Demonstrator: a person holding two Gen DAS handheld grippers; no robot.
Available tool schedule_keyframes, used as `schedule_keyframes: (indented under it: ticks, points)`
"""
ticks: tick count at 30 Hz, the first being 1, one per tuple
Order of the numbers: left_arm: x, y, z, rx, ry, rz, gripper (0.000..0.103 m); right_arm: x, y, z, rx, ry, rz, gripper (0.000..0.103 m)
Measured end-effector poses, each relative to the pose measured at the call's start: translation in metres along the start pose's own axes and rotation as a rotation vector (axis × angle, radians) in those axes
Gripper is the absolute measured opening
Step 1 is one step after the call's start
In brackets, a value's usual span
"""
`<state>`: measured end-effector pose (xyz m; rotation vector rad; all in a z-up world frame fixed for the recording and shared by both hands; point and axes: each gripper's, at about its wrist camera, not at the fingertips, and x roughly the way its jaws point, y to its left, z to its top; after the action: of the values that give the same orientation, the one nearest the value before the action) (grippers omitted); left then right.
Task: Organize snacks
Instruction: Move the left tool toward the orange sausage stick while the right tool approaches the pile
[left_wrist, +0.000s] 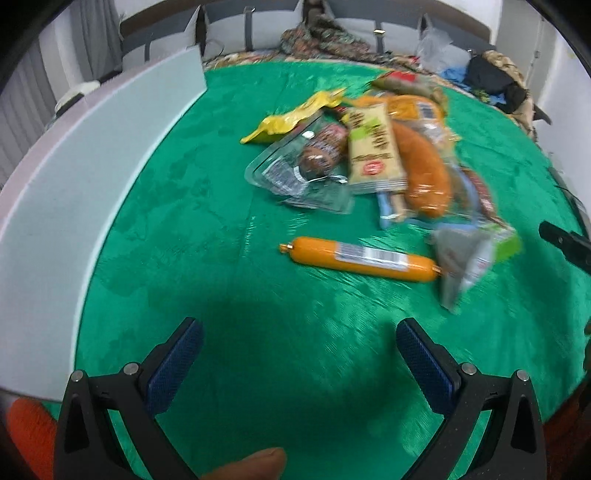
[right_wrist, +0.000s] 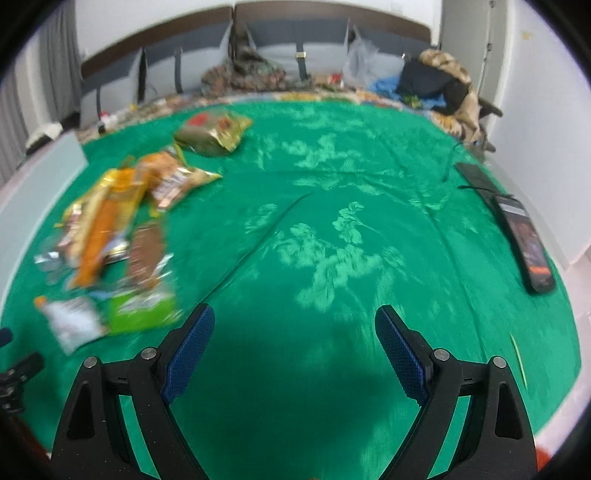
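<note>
A pile of snack packets (left_wrist: 373, 147) lies on the green tablecloth (left_wrist: 207, 229) ahead of my left gripper (left_wrist: 299, 332), which is open and empty above the cloth. An orange sausage stick (left_wrist: 360, 258) lies closest to it, apart from the pile. A clear pack with a brown sausage (left_wrist: 303, 166) and a yellow packet (left_wrist: 295, 114) sit at the pile's left. In the right wrist view the same pile (right_wrist: 110, 229) is at the left, blurred, with a green packet (right_wrist: 142, 310) nearest. My right gripper (right_wrist: 295, 325) is open, empty, over bare cloth. A gold-green bag (right_wrist: 212, 131) lies apart, further back.
A white board or box wall (left_wrist: 74, 206) runs along the cloth's left edge. Two dark phones with a cable (right_wrist: 524, 232) lie at the right edge. Clothes and bags (right_wrist: 436, 85) are heaped behind, by grey cushions. The other gripper's tip (left_wrist: 565, 243) shows at the right.
</note>
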<state>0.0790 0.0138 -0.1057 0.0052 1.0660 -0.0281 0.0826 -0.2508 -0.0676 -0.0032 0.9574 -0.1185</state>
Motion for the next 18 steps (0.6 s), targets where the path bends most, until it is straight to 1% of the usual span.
schedule_keyframes:
  ticks: [1, 2, 6, 7, 10, 12, 15, 18]
  points:
    - [0.005, 0.002, 0.002, -0.009, 0.011, 0.007, 0.103, 0.013, 0.0, 0.007, -0.01, 0.015, -0.001, 0.091]
    - [0.007, 0.005, 0.003, -0.019, 0.001, 0.004, 0.103, 0.025, 0.001, 0.013, -0.019, 0.026, 0.007, 0.091]
    - [0.014, 0.008, 0.011, -0.03, -0.005, 0.016, 0.103, 0.058, 0.005, 0.031, -0.01, 0.038, 0.025, 0.091]
    - [0.015, 0.009, 0.013, -0.033, -0.008, 0.018, 0.103, 0.062, 0.004, 0.037, 0.002, 0.022, 0.026, 0.091]
    - [0.019, 0.013, 0.019, -0.052, -0.018, 0.029, 0.103, 0.076, 0.003, 0.053, 0.026, 0.017, 0.012, 0.092]
    - [0.021, 0.015, 0.023, -0.063, -0.022, 0.036, 0.103, 0.084, 0.002, 0.061, 0.045, 0.02, 0.001, 0.096]
    - [0.023, 0.018, 0.026, -0.07, -0.027, 0.04, 0.103, 0.087, 0.003, 0.063, 0.047, 0.023, 0.0, 0.097]
    - [0.023, 0.02, 0.027, -0.047, -0.032, 0.028, 0.103, 0.087, 0.003, 0.064, 0.047, 0.024, 0.0, 0.097]
